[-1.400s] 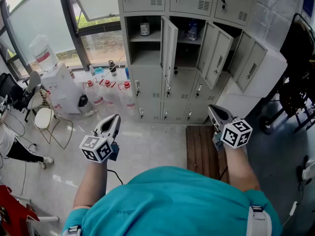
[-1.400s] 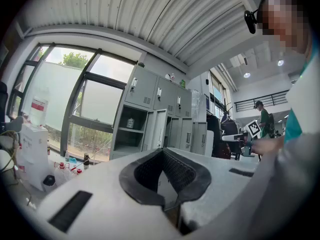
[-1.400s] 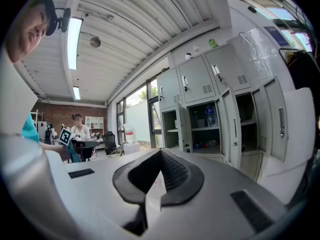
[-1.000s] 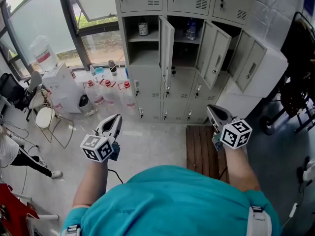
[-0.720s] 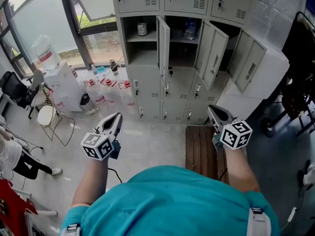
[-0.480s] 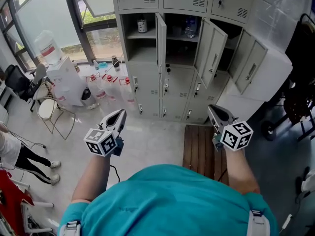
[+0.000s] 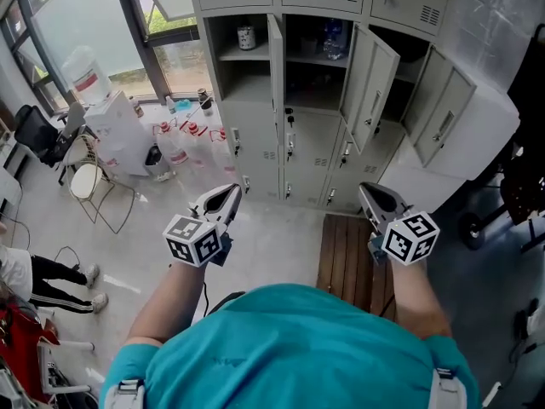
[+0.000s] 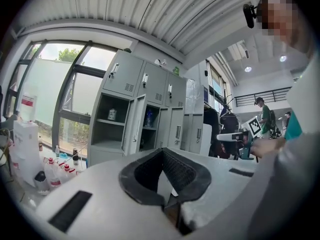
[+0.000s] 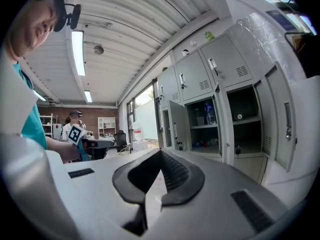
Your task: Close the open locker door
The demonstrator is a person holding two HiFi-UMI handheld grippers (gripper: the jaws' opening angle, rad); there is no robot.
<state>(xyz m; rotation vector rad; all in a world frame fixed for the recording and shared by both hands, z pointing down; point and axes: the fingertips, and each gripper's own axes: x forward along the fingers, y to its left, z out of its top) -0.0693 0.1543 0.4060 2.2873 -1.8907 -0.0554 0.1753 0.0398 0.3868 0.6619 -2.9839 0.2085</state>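
The grey locker bank (image 7: 255, 156) fills the far wall. Three of its upper doors stand open: the left door (image 7: 276, 66), seen edge-on, the middle door (image 7: 372, 88) and the right door (image 7: 443, 113), both swung outward. A water dispenser (image 7: 102, 113) stands by the window at left. A slatted wooden board (image 7: 345, 254) lies on the floor before the lockers. The left gripper (image 7: 228, 194) is held over the pale floor and the right gripper (image 7: 368, 192) over the board's edge, both well apart from the doors. Each has its jaws pressed together with nothing between them (their own views show this plainly). A can (image 7: 246, 37) sits in the left open compartment, and a bottle (image 7: 332, 39) in the middle one.
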